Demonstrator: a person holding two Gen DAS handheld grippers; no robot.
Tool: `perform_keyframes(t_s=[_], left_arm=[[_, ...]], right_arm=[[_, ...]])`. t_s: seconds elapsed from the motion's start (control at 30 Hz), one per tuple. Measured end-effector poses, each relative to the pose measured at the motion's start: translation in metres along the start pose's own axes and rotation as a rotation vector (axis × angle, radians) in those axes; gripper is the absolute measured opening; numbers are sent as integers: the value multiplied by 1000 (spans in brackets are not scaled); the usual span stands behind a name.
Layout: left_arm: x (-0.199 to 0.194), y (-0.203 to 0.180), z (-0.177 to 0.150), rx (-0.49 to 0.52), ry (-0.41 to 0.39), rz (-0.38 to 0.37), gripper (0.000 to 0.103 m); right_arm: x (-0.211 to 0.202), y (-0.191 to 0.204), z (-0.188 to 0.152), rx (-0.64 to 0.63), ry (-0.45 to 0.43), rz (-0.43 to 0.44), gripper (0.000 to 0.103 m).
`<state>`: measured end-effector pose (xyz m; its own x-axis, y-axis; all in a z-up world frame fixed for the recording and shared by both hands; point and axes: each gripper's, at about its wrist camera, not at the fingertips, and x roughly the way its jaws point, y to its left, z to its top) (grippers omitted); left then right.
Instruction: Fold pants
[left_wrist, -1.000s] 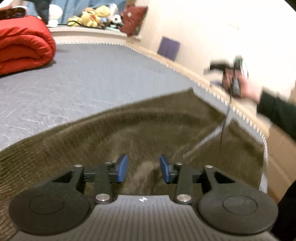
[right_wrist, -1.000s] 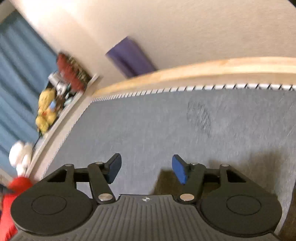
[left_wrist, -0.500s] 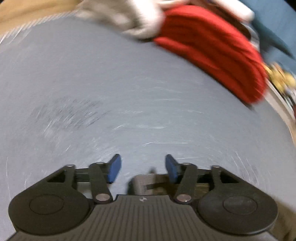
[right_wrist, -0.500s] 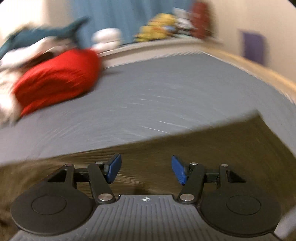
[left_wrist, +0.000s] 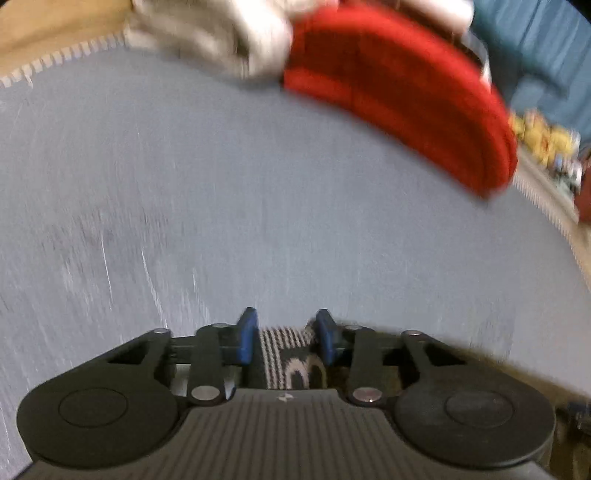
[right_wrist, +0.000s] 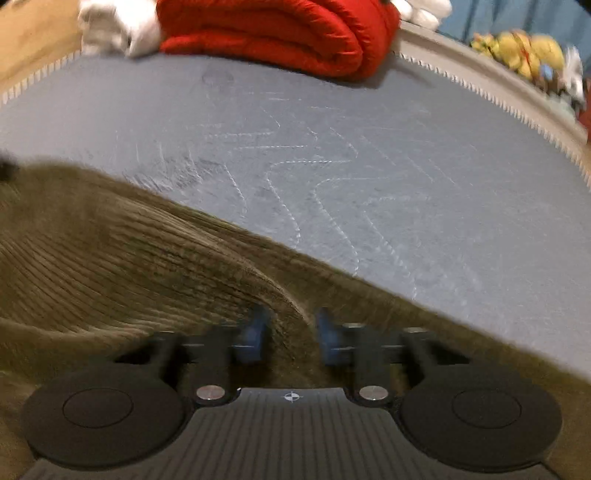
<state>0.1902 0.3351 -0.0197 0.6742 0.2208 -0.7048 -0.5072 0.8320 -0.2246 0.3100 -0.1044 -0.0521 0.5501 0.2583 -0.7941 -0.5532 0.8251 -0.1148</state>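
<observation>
Olive corduroy pants (right_wrist: 110, 251) lie on the grey mattress (right_wrist: 369, 147), filling the lower left of the right wrist view. My right gripper (right_wrist: 291, 332) points down at them. Its jaws are closing, and a raised ridge of the cloth stands between the blurred blue pads (right_wrist: 255, 339). In the left wrist view only a black-and-white striped waistband (left_wrist: 288, 354) with lettering shows. It sits between the blue pads (left_wrist: 246, 336) of my left gripper (left_wrist: 286, 332), whose jaws are also closing. Most of the pants are hidden under that gripper's body.
A rolled red quilt (right_wrist: 280, 29) and a white bundle (right_wrist: 114, 26) lie at the far end of the mattress (left_wrist: 258, 203), the quilt (left_wrist: 388, 92) blurred in the left view. Plush toys (right_wrist: 517, 48) line a ledge at the right. A wooden frame borders the bed.
Both grippers swung round and came down onto the pants. Their jaws have narrowed: the left now has the waistband between its pads, the right a ridge of corduroy.
</observation>
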Motion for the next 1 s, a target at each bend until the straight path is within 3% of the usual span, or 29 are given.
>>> perform_keyframes(t_s=[0.03,0.07,0.1,0.13,0.17,0.2,0.23,0.3,0.33,0.4,0.47,0.5,0.63,0.67,0.7,0.77,0.8,0.87,1.0], left_arm=[[-6,-7,2,62,-62,73,4],[-8,-15,3,159,-100,160,0],[-3,-15,4,200,-70,186,3],[5,-9,3,184,0,185,5],[9,0,1,129,50,177,8],[8,8,-1,69,68,167,12],[6,14,0,18,78,142,16],[3,13,6,-26,85,67,43],[2,11,10,-39,90,28,51],[3,9,12,-52,127,-13,83],[8,3,10,-51,156,-29,88],[17,2,9,-43,173,-26,89],[44,6,-9,-9,249,-9,91],[44,4,-10,18,230,-8,90],[44,0,-10,47,222,-1,77],[41,-8,-12,103,190,-27,50],[39,-13,-12,147,169,-13,43],[36,-18,-12,180,133,-13,41],[28,-29,-17,222,64,-7,42]], right_arm=[[-2,1,1,15,-8,-10,26],[-4,-1,0,40,-11,4,26],[-7,-3,3,58,-23,39,26],[-13,-13,2,84,-48,73,28],[-20,-27,4,147,-93,100,39],[-26,-44,4,227,-127,111,52],[-31,-63,5,317,-155,118,54],[-32,-87,5,380,-164,89,54],[-28,-92,5,340,-139,56,54],[-20,-89,2,191,-70,40,54],[-11,-77,-4,-10,5,7,59],[-5,-72,-7,-89,35,-8,65],[0,-57,-8,-300,27,-37,66],[1,-58,-5,-311,34,-24,58],[2,-61,-1,-319,42,12,32],[2,-58,3,-358,55,89,11],[3,-55,3,-420,54,84,7],[1,-53,6,-470,60,90,4],[-2,-72,22,-321,-53,-35,5]])
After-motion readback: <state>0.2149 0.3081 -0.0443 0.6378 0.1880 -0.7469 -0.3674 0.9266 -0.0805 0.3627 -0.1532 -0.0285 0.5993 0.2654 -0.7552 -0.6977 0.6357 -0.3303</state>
